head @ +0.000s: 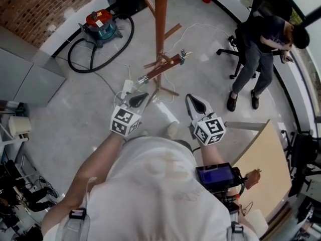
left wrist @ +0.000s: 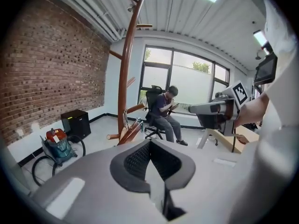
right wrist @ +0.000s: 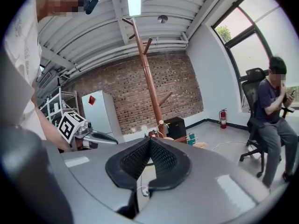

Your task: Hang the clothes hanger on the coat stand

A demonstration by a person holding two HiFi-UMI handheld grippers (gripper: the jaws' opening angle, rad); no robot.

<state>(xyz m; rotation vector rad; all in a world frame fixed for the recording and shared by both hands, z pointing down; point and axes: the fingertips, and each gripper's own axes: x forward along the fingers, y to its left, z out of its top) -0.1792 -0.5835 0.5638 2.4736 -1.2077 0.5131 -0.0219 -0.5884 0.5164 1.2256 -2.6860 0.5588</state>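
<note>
- Though not confirmed at the contact, judged hung: hanger (head: 164, 66) low on stand (head: 160, 19), tilted, metal hook end by the pole.
- Read left gripper (head: 138, 100) as closed tight, tongs together on nothing; right gripper (head: 196, 103) likewise shut and empty.
- Placed both just short of stand, left nearer hanger, touching neither.
- Risk one: could slide off if hooked only shallowly over a peg; tilted enough to suspect a poor seat.
- Risk two: could be clipped and knocked down if swiped by left gripper on the way back; near enough for that.
- Risk three: could jolt pole by catching a shoe on white strip (head: 126, 87) and its cable, lying on floor just beside stand foot.
- Cannot see hook-to-peg contact anywhere: too small in head view, crowded against pole in left gripper view.
- Cannot tell which peg used, nor whether partly leaning on a leg.
- Lost stand top past frame edge in head view; foot partly behind left gripper there.
- Mostly masked in right gripper view by own jaws; only scraps of wood and a knob by pole, not surely hanger.
</note>
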